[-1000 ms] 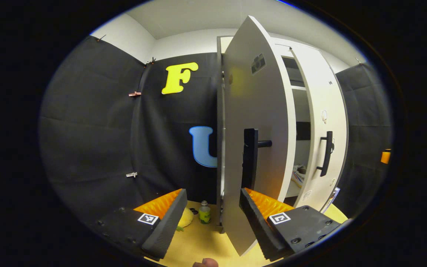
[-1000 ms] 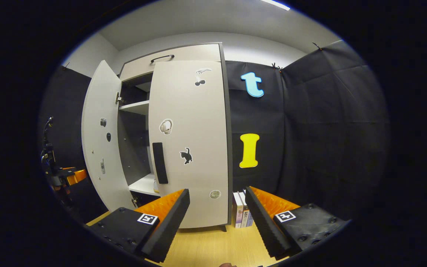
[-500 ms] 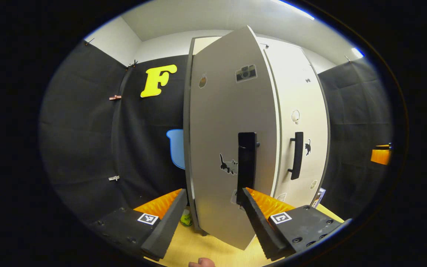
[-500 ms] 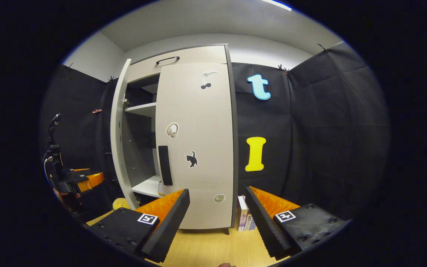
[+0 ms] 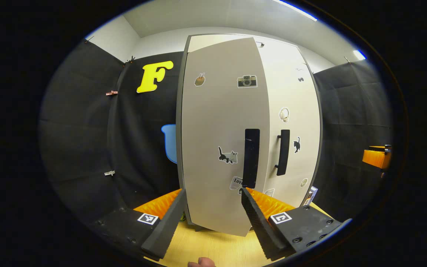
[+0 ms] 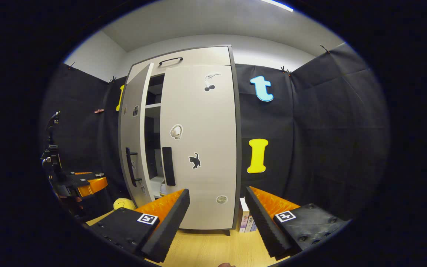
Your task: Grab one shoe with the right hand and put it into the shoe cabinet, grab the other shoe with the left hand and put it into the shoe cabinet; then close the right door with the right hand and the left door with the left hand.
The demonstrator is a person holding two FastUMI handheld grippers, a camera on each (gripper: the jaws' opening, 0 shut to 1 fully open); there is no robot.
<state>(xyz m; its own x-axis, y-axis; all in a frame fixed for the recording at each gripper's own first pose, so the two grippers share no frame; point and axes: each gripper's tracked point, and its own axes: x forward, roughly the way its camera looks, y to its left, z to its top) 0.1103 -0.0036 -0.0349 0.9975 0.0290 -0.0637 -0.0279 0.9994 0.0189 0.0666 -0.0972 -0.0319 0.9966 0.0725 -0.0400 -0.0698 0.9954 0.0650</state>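
Note:
The pale shoe cabinet stands against the booth wall. Its right door is shut. The left door stands slightly ajar, with a narrow dark gap beside it where a shelf edge shows. The left door's black handle is just above and ahead of my left gripper, which is open and holds nothing. My right gripper is open and empty too, a little way in front of the right door. The left gripper hangs left of the ajar door, apart from it.
A yellow soft toy lies on the wooden floor left of the cabinet. Several books stand against its right side. The right door's black handle sticks out. The other gripper shows far right.
The left door has swung from wide open to almost shut, covering the shelves inside. The left gripper has followed it round to face the door's front. The right gripper has barely moved.

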